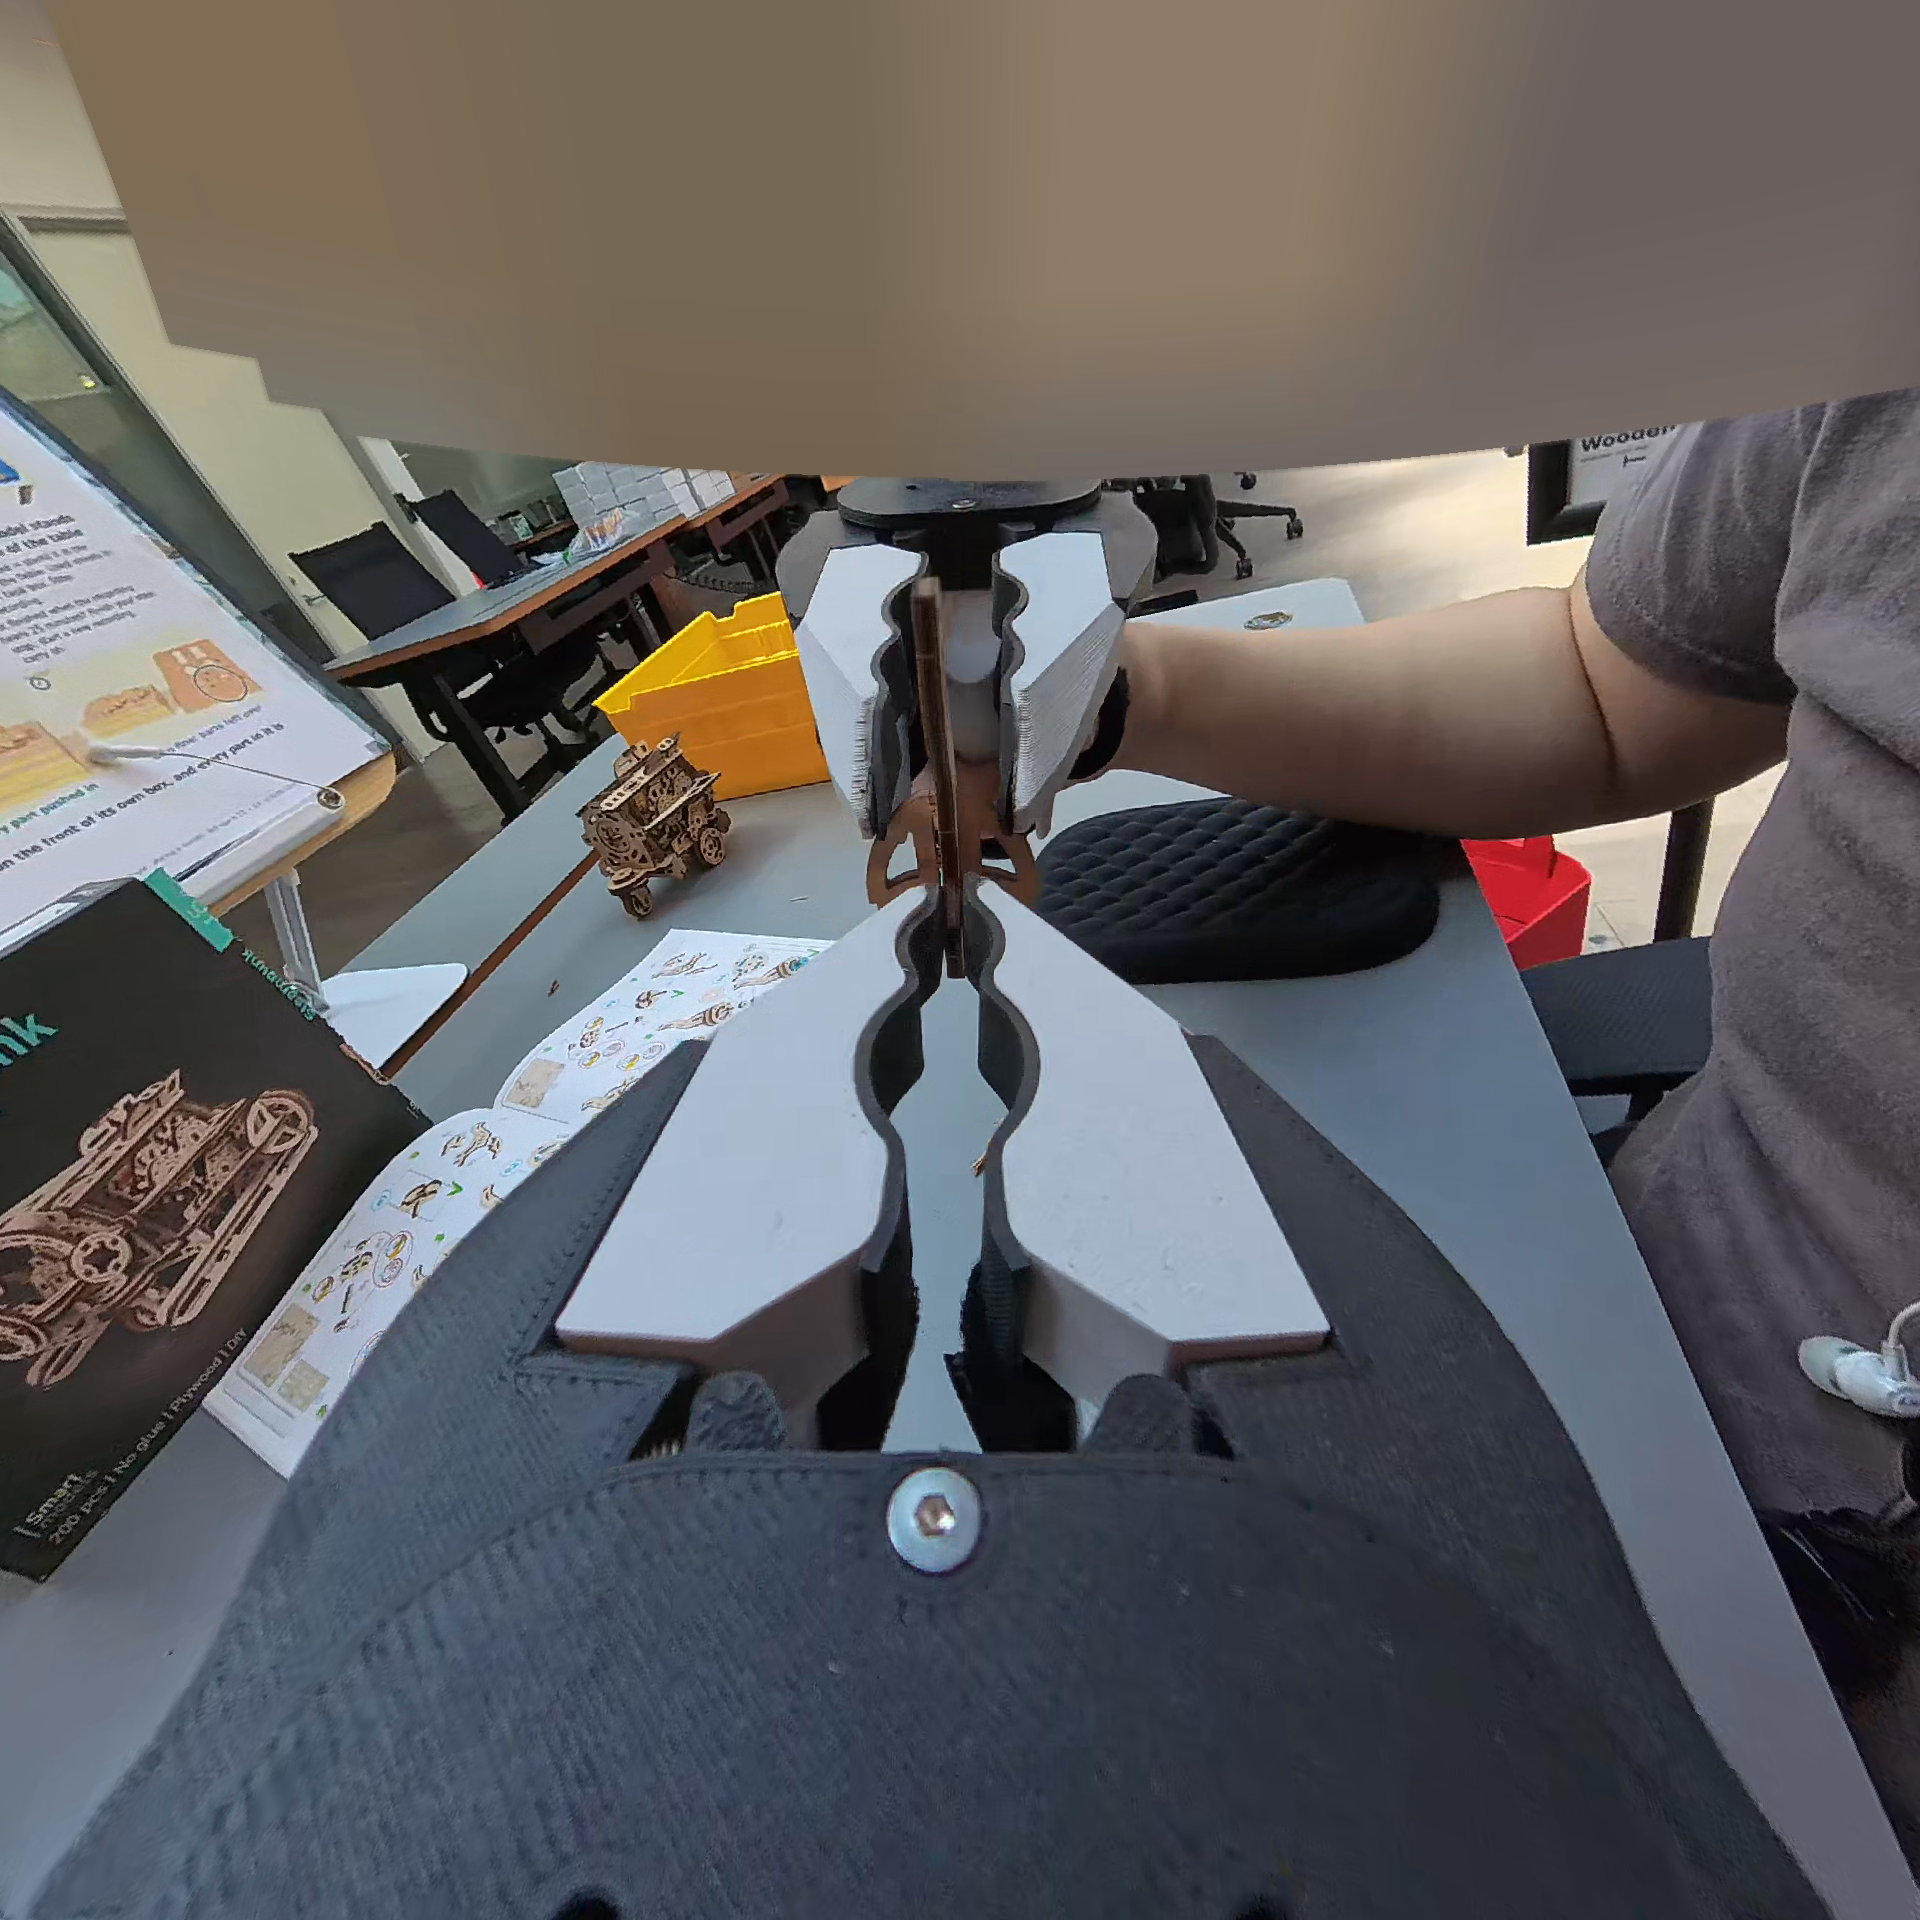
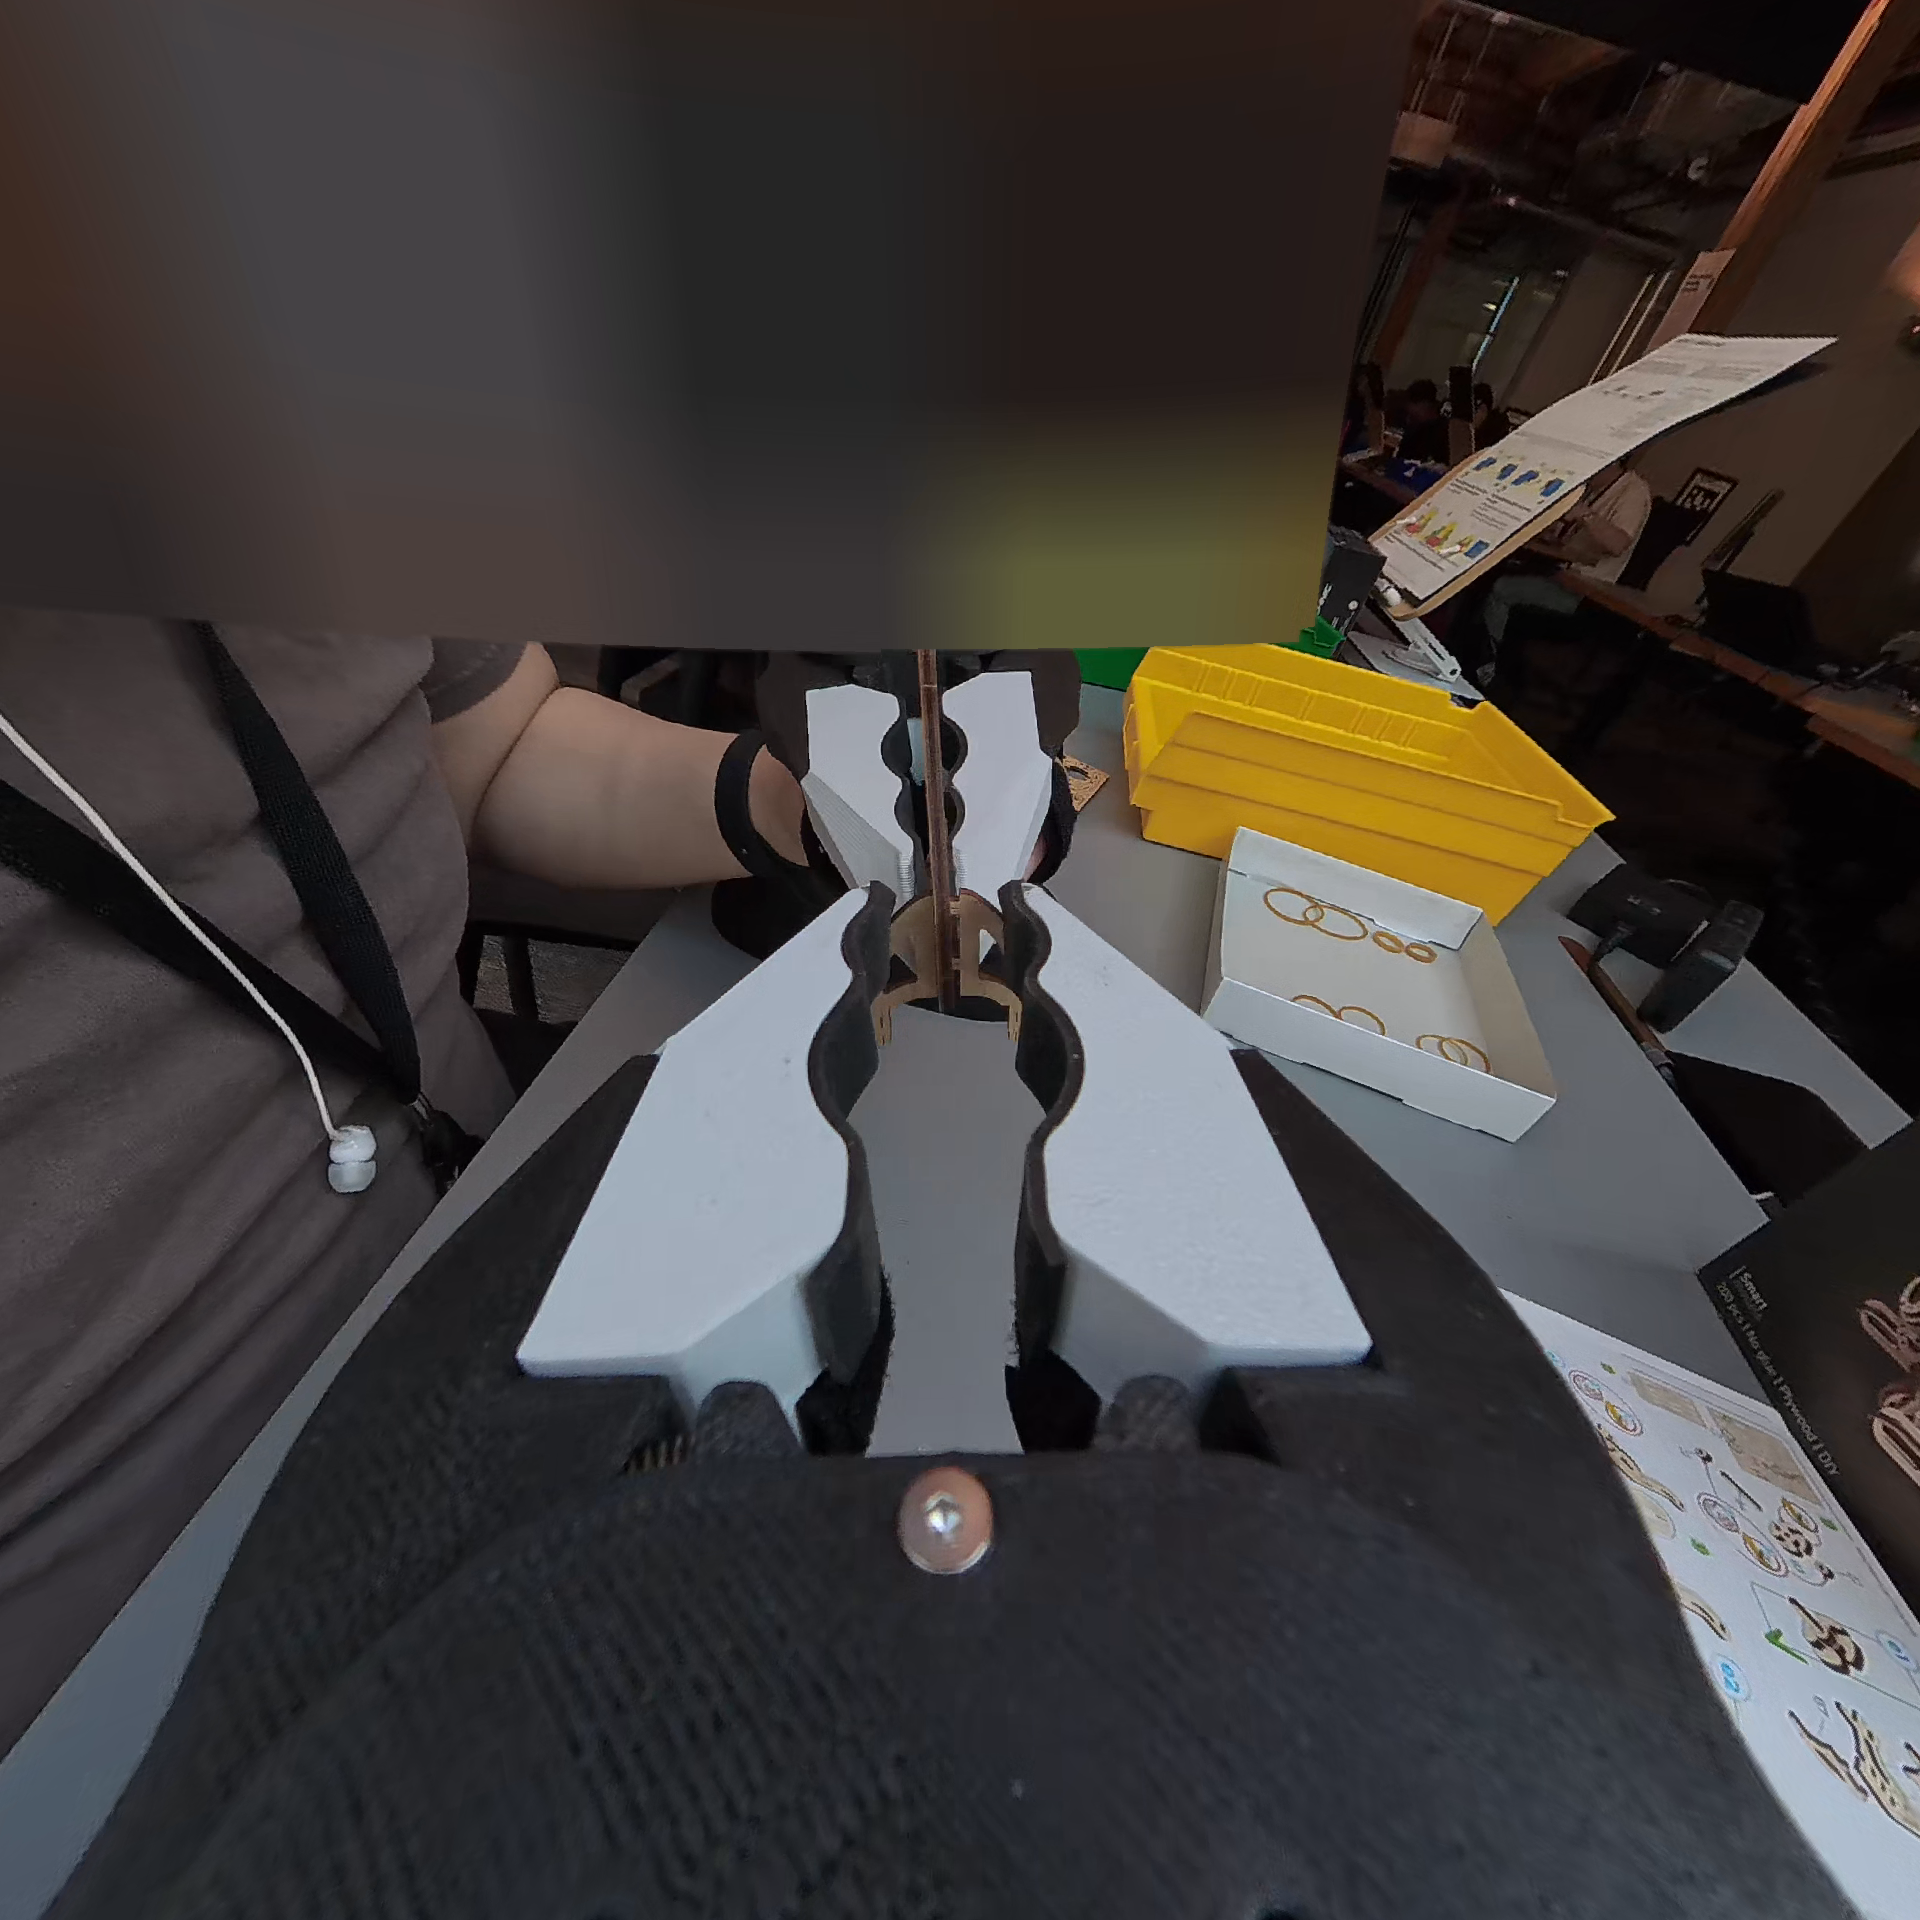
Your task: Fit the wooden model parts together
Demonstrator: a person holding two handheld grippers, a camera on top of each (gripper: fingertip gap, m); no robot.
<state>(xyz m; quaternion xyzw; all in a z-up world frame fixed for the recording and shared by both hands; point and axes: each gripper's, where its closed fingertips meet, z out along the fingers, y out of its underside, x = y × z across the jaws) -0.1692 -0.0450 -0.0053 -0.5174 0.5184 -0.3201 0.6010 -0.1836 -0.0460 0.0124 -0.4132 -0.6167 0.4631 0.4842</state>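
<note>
Left gripper (image 1: 954, 914) pinches a flat wooden strip (image 1: 948, 831) edge-on at its fingertips, nearly closed, above the grey surface (image 1: 1403, 1091). Facing it tip to tip, the right gripper (image 2: 943, 940) clamps a curved wooden piece (image 2: 925, 961) slotted across that strip. Beyond them sits a yellow bin (image 2: 1351, 769).

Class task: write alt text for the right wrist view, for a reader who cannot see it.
The right gripper, white-fingered, clasps a curved light wooden piece slotted across a thin dark wooden strip held by the left gripper opposite. Stacked yellow plastic bins sit on the grey table.
</note>
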